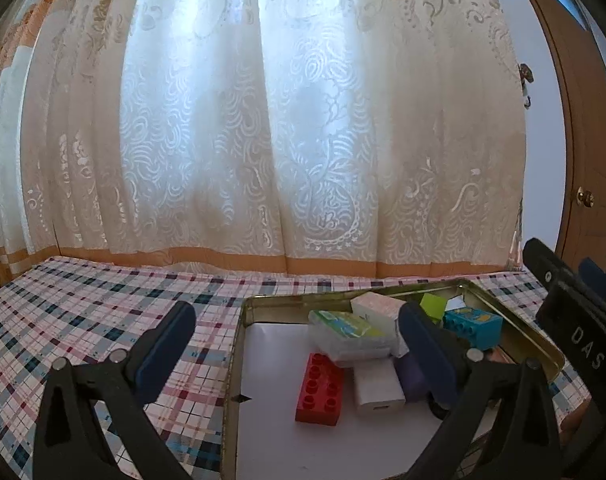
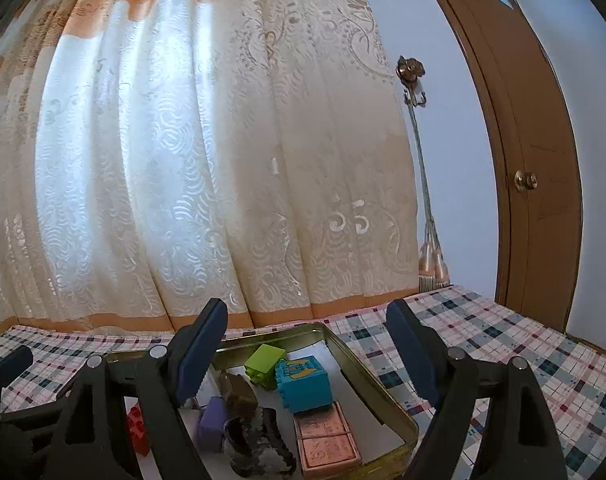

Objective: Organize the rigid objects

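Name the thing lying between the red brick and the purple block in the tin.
A white block lies between the red brick and the purple block, on the tin floor. The left wrist view shows this.

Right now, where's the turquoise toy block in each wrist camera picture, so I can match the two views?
Left wrist: turquoise block sits right of centre, at the tin's far right corner, behind the left gripper's right finger.
Right wrist: turquoise block sits low at centre, between the open fingers.
Shared landmark: the green block just beside it, inside the metal tin.
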Action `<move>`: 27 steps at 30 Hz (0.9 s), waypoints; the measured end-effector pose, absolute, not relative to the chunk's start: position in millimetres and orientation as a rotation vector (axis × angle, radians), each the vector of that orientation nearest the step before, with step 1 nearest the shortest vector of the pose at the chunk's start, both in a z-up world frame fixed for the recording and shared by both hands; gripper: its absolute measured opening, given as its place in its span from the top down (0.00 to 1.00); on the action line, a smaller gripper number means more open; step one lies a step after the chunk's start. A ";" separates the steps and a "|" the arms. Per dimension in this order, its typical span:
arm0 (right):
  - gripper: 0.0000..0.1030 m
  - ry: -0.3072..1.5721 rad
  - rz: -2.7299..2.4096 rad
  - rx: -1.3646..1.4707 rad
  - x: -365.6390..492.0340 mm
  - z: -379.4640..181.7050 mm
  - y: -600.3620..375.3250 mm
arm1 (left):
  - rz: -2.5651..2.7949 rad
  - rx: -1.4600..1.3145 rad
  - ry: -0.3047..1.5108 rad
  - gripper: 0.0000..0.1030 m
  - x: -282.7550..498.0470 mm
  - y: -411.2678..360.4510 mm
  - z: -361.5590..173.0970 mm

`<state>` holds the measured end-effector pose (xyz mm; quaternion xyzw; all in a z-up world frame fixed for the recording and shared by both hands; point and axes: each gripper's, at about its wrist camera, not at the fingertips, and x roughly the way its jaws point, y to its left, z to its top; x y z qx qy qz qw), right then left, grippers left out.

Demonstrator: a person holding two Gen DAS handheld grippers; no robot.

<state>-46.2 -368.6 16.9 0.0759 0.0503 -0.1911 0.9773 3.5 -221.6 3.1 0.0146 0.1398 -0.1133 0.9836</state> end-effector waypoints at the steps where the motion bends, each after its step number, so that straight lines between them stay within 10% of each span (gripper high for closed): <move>1: 0.19 0.100 -0.385 0.150 -47.1 17.0 -367.6 | -0.227 0.031 0.280 0.00 3.5 -222.0 3.0; 27: 0.11 0.054 -0.401 0.147 -83.6 20.1 -347.3 | -0.261 0.042 0.269 0.00 -21.4 -209.4 4.9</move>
